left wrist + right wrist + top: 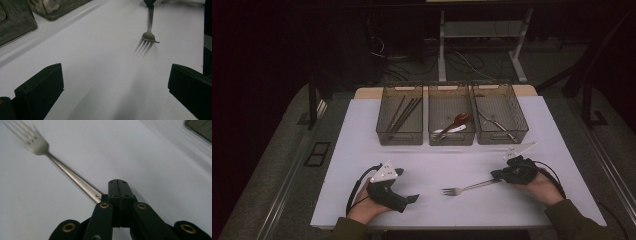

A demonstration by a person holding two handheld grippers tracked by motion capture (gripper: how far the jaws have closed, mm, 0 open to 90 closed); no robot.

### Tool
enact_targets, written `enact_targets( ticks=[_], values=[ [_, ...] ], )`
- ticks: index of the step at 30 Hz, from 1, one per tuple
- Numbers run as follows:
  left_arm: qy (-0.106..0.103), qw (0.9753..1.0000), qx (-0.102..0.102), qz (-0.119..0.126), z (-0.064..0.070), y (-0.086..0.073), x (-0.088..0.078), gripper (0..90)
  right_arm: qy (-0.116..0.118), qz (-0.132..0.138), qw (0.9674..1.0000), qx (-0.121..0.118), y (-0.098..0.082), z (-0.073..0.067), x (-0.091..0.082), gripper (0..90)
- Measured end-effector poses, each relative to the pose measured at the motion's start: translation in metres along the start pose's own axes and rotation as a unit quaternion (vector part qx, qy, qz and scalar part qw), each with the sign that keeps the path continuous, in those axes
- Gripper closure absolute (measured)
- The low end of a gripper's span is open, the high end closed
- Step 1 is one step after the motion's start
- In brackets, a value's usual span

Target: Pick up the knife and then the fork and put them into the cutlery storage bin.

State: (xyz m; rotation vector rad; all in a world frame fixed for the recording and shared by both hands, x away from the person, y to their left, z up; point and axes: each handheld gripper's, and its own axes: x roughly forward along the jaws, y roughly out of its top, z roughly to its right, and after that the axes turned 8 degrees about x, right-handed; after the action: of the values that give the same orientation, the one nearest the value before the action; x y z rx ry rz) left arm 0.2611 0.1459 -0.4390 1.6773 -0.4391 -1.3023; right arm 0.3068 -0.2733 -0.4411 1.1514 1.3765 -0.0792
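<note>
Nearest, my left gripper [412, 198] rests low on the white table [362, 150], jaws spread wide with only bare table between them. My right gripper [495, 175] has its jaws pressed together on the handle end of a fork [467, 188]; the fork points toward the table's middle with its tines away from that gripper and near the surface, though I cannot tell whether they touch it. In the right gripper view the tines are blurred and the handle's end is hidden behind the jaws. Beyond, three clear bins stand in a row, side by side. Left bin [400, 116]: several long dark sticks, likely chopsticks, leaning lengthwise. Middle bin [451, 116]: a brown spoon [457, 121] lying across a white spoon [451, 130]. Right bin [500, 115]: thin metal pieces, too small and dim to name. Farthest, past the table, cables and a desk frame stand in near darkness, hard to make out. In the left gripper view two bins are cut off by the frame's edge.
</note>
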Motion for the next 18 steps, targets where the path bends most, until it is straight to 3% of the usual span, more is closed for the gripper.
enact_targets(
  ticks=[7,13,18],
  values=[
    [-0.001,1.0000,0.002,-0.001,0.0000,0.0001,0.0003,0.0,0.007,0.000,1.0000,-0.005,-0.0070,-0.0073,-0.0057,89.5],
    [-0.002,1.0000,0.001,-0.001,0.0005,0.0001,0.0010,0.0,-0.014,0.001,0.9999,-0.002,-0.0047,-0.0009,-0.0023,89.6],
    [-0.002,1.0000,0.001,-0.001,0.0004,0.0001,0.0008,0.0,-0.013,-0.005,0.9999,0.000,-0.0064,0.0007,-0.0034,89.6]
  ],
)
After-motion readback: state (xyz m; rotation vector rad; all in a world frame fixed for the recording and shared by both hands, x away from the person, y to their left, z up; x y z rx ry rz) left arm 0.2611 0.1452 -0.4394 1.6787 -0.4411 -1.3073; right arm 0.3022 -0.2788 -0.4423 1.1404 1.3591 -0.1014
